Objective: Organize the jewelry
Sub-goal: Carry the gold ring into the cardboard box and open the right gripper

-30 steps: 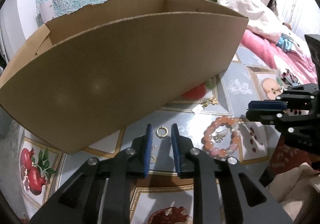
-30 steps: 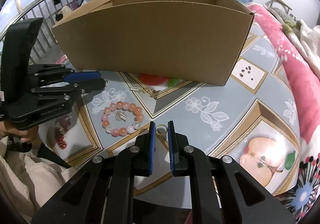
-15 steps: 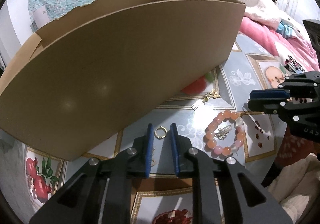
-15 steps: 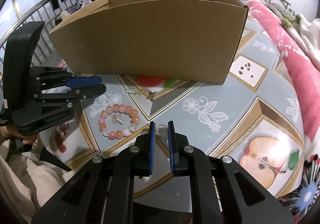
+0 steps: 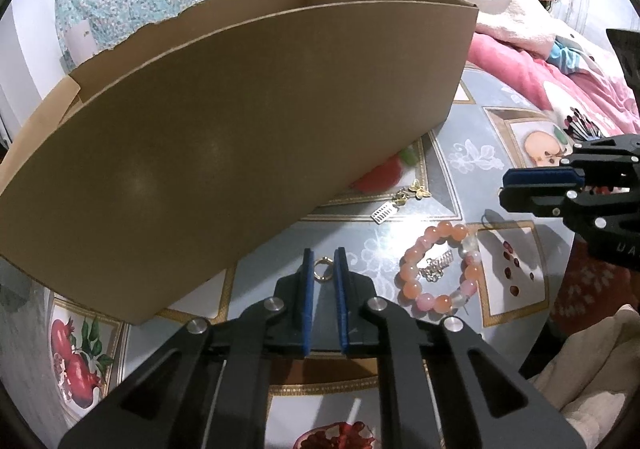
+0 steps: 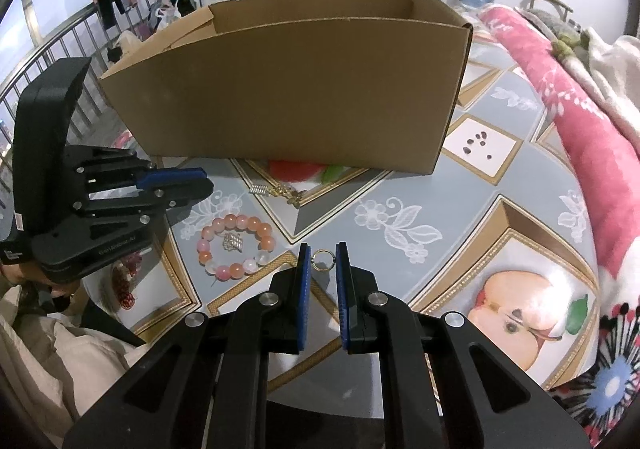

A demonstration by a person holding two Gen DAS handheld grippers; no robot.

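Jewelry lies on a fruit-patterned worktop (image 5: 452, 177) in front of a big cardboard box (image 5: 224, 153).

Left wrist view: the left hand-held gripper (image 5: 323, 255) reaches up from 6 o'clock. Its blue pads are nearly closed and pinch a small gold ring (image 5: 322, 279). A pink bead bracelet (image 5: 412, 291) lies at 4 o'clock, circling a silver charm (image 5: 437, 268). A gold butterfly piece (image 5: 416, 193) lies just above it, near the box. The right hand-held gripper (image 5: 503, 191) enters at 3 o'clock.

Right wrist view: the right hand-held gripper's pads are nearly closed on a second ring (image 6: 322, 269) at centre. The bracelet lies at 9 o'clock, with the left hand-held gripper above it.
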